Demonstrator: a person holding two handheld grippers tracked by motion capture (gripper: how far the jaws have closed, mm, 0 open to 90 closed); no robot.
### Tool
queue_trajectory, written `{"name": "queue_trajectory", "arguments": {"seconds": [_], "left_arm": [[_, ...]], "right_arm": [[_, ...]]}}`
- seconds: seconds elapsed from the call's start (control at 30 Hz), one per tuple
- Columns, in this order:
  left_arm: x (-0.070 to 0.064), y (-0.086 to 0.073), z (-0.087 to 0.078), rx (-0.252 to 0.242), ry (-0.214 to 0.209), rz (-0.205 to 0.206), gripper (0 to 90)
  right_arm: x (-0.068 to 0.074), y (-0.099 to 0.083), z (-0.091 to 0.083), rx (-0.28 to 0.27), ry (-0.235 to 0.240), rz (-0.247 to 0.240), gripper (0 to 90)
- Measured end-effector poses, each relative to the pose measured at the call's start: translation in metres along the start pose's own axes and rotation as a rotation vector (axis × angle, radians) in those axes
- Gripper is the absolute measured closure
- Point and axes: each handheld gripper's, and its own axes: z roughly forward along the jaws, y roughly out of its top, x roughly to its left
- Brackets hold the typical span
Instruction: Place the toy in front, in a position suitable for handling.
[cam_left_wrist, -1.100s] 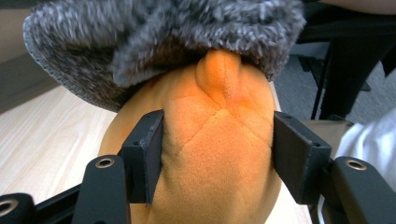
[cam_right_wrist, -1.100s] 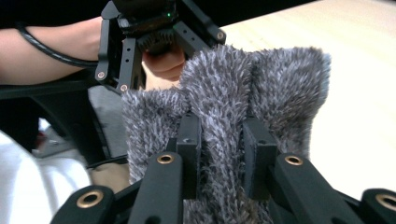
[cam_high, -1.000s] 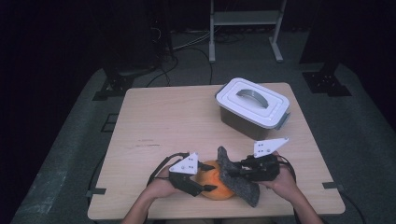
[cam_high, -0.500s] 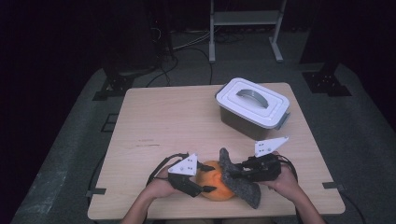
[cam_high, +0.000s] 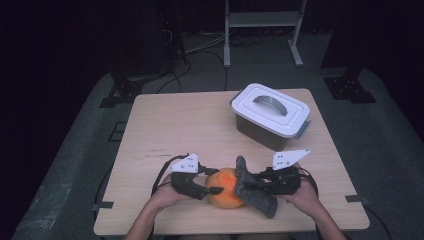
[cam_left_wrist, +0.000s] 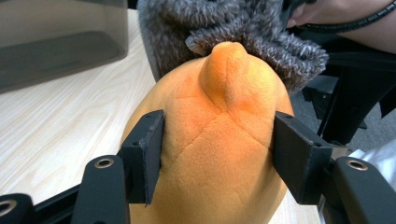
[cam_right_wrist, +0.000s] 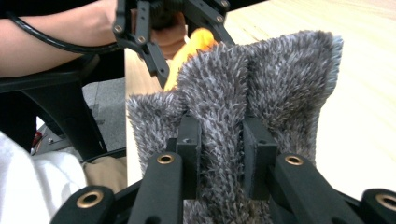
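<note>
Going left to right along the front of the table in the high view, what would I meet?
Left gripper → round orange plush toy → fuzzy grey sock → right gripper, clamped on that sock.

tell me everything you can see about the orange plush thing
The orange plush is round and soft, with stitched seams meeting at a small nub on top. It sits near the table's front edge, squeezed between the jaws of the left hand-held gripper. A grey fuzzy cloth, pinched by the right hand-held gripper, presses against its far side.
</note>
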Motion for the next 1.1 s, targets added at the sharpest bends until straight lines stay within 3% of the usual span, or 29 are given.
{"name": "queue_trajectory", "arguments": {"seconds": [0.17, 0.3, 0.4, 0.47, 0.57, 0.83, 1.0, 1.1], "left_arm": [[0.004, -0.002, -0.002, -0.008, 0.008, -0.035, 38.7], [0.006, -0.003, -0.003, -0.021, 0.014, -0.064, 38.7], [0.008, -0.004, -0.004, -0.012, 0.013, -0.061, 38.2], [0.009, -0.006, -0.005, -0.021, 0.012, -0.074, 38.0], [0.012, -0.008, -0.006, -0.035, 0.013, -0.099, 38.0], [0.015, -0.009, -0.009, -0.031, 0.036, -0.106, 37.8], [0.018, -0.010, -0.010, -0.048, 0.054, -0.157, 37.8], [0.017, -0.007, -0.006, -0.052, 0.058, -0.174, 38.0]], "right_arm": [[-0.009, -0.009, -0.008, 0.023, -0.055, 0.035, 72.6], [-0.004, -0.004, -0.010, -0.018, -0.081, 0.027, 72.6], [-0.005, -0.003, -0.002, -0.010, -0.078, 0.018, 72.0], [-0.008, -0.007, -0.001, -0.018, -0.059, 0.040, 72.1], [-0.013, -0.012, -0.004, -0.011, -0.070, 0.065, 72.5], [-0.005, -0.005, 0.000, -0.033, -0.085, 0.044, 72.3], [-0.013, -0.011, -0.004, -0.004, -0.110, 0.065, 72.4], [-0.009, -0.004, -0.011, -0.050, -0.137, 0.045, 72.5]]}}
